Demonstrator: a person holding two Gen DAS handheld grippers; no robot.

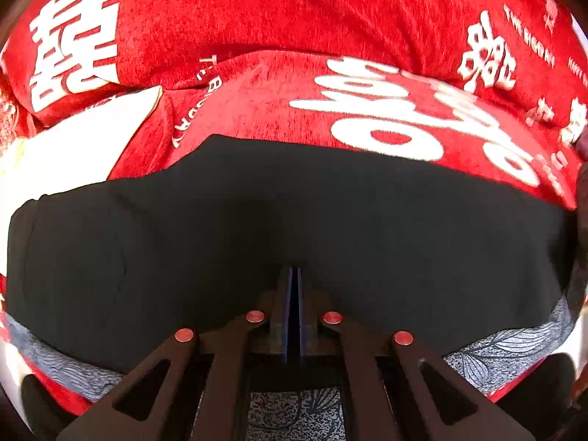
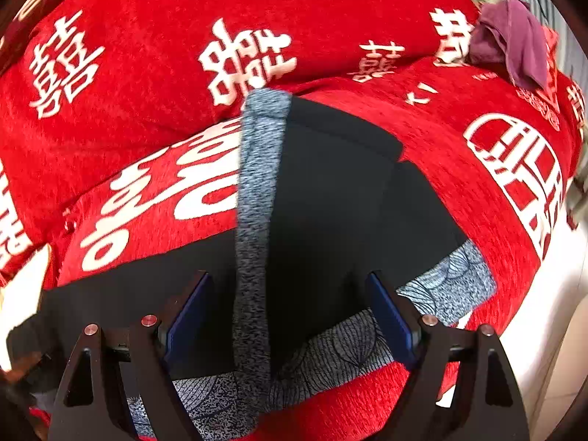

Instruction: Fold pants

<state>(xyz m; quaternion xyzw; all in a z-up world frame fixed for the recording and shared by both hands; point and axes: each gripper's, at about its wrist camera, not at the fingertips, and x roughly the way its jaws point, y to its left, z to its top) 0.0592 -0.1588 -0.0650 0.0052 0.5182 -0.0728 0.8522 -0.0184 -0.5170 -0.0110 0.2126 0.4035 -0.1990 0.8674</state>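
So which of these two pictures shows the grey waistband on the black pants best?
The right wrist view. There the grey waistband runs as a long speckled strip up the black pants, seen nearly end to end. In the left wrist view the pants fill the middle as plain black cloth, and I cannot make out the waistband there.

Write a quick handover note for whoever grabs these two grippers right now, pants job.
Left gripper: shut, tips against the black pants; whether it pinches cloth I cannot tell.
Right gripper: open, jaws either side of the grey waistband, not pressing it.
Pants lie on the red blanket, one part already laid over another.
Left: finish folding and flatten.
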